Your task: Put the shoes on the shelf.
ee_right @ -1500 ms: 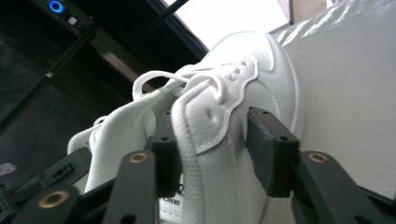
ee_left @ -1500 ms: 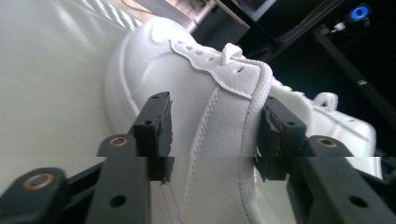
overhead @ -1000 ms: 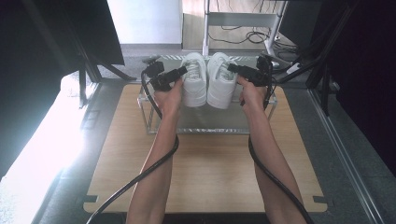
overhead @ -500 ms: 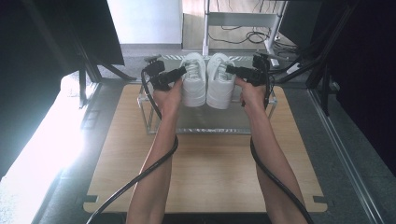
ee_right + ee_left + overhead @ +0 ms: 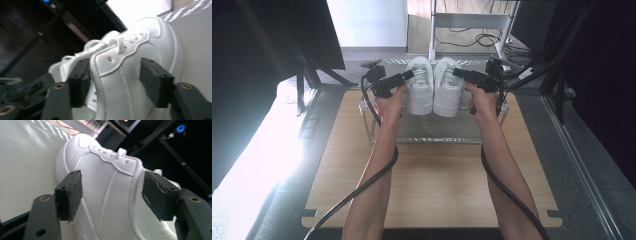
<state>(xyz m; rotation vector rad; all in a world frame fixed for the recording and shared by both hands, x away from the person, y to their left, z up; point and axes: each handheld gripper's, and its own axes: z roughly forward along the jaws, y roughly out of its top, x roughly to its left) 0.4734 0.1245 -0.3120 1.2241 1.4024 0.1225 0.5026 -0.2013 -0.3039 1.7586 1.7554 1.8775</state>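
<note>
Two white sneakers stand side by side, toes pointing away, on a grey raised rack (image 5: 437, 131). My left gripper (image 5: 408, 75) is at the outer side of the left sneaker (image 5: 419, 92). In the left gripper view my left gripper (image 5: 115, 195) is open, its jaws straddling that sneaker's (image 5: 107, 177) side and laces. My right gripper (image 5: 458, 72) is at the outer side of the right sneaker (image 5: 448, 95). In the right gripper view my right gripper (image 5: 117, 82) is open with the right sneaker's (image 5: 135, 55) upper between its jaws. The left sneaker (image 5: 57, 67) shows behind it.
The rack stands at the far end of a wooden tabletop (image 5: 437, 190). Black frame posts (image 5: 307, 70) rise at both far corners. Cables trail from both grippers along my forearms. A white table leg (image 5: 432, 30) and floor cables lie beyond the rack.
</note>
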